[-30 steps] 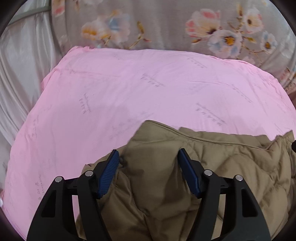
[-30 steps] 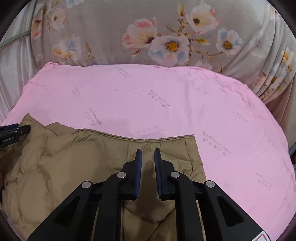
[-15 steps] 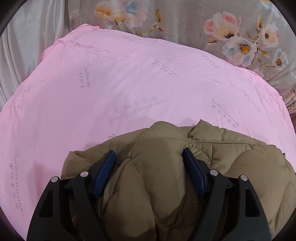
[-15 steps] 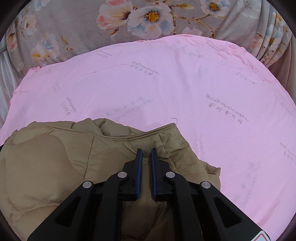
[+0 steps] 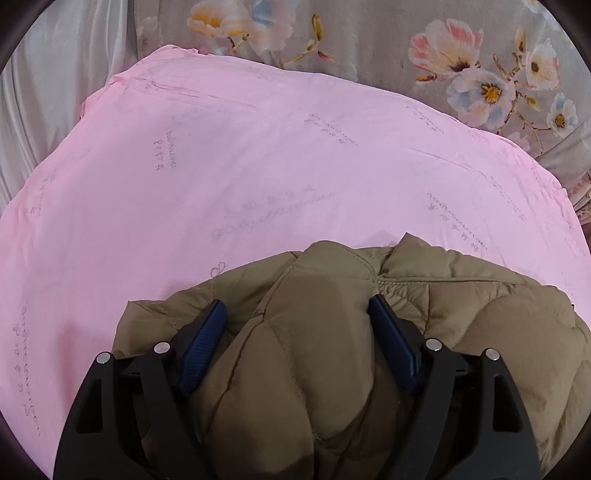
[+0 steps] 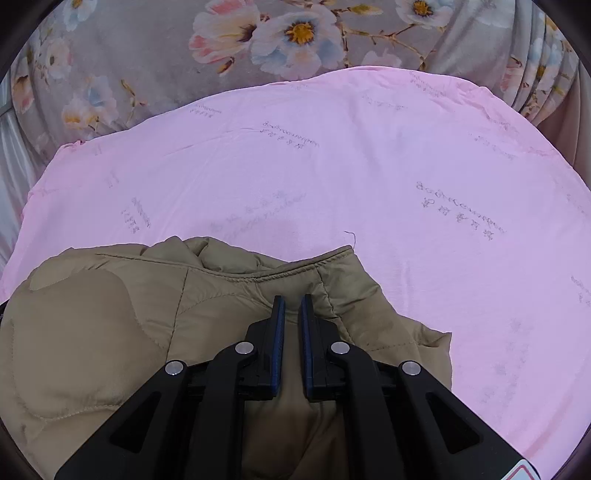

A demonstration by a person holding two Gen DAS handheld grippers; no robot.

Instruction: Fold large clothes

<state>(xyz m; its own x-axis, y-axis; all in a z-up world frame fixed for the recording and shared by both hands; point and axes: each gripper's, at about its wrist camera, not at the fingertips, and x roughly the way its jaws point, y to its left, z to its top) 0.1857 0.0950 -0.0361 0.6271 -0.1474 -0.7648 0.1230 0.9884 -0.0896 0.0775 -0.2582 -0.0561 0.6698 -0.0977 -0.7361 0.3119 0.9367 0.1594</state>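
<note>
Both units same build: left gripper (image 5: 297,317) and right gripper (image 6: 291,310) are matte black plastic linkages with triangular cutouts in the outer arms. Each has four silver pivot screws and ribbed dark-blue pads on the fingers (image 5: 203,347). Right one carries a red-and-white sticker (image 6: 524,472) at the lower corner.

a bedroom at home: ahead of my claws spreads a pink printed sheet (image 5: 258,166), beyond it a grey floral bedcover (image 6: 258,33), and far left of my left claw hangs a pale satin curtain (image 5: 48,92).
</note>
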